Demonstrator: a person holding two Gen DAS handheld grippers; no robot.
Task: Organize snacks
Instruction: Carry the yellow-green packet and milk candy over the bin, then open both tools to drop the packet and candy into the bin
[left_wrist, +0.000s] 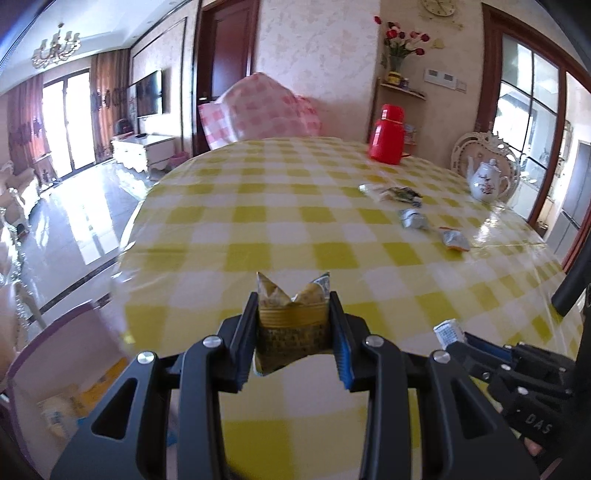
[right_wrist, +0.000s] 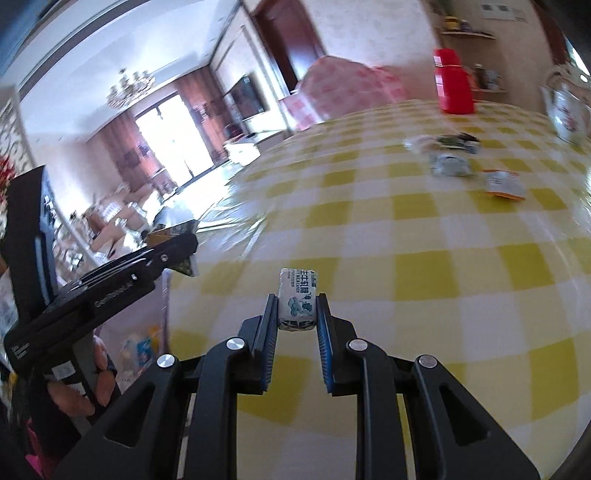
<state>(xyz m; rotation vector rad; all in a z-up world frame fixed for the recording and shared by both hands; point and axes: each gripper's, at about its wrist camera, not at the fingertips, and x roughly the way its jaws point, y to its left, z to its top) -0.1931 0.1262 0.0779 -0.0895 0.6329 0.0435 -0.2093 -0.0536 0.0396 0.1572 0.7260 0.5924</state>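
My left gripper (left_wrist: 293, 314) is shut on a yellow-green snack packet (left_wrist: 293, 317) and holds it above the near left edge of the table. My right gripper (right_wrist: 297, 310) is shut on a white milk candy (right_wrist: 297, 299) with blue print, also above the table; the candy shows in the left wrist view (left_wrist: 448, 330) at the lower right. The left gripper shows in the right wrist view (right_wrist: 177, 251) at the left. Several loose snack packets lie far right: a dark one (left_wrist: 400, 194), a silver one (left_wrist: 413, 219) and an orange-edged one (left_wrist: 454, 240).
The round table has a yellow checked cloth (left_wrist: 295, 206). A red thermos (left_wrist: 388, 134) and a white teapot (left_wrist: 487, 181) stand at the far right. A purple-rimmed container (left_wrist: 66, 373) with items sits low at the left, beside the table edge.
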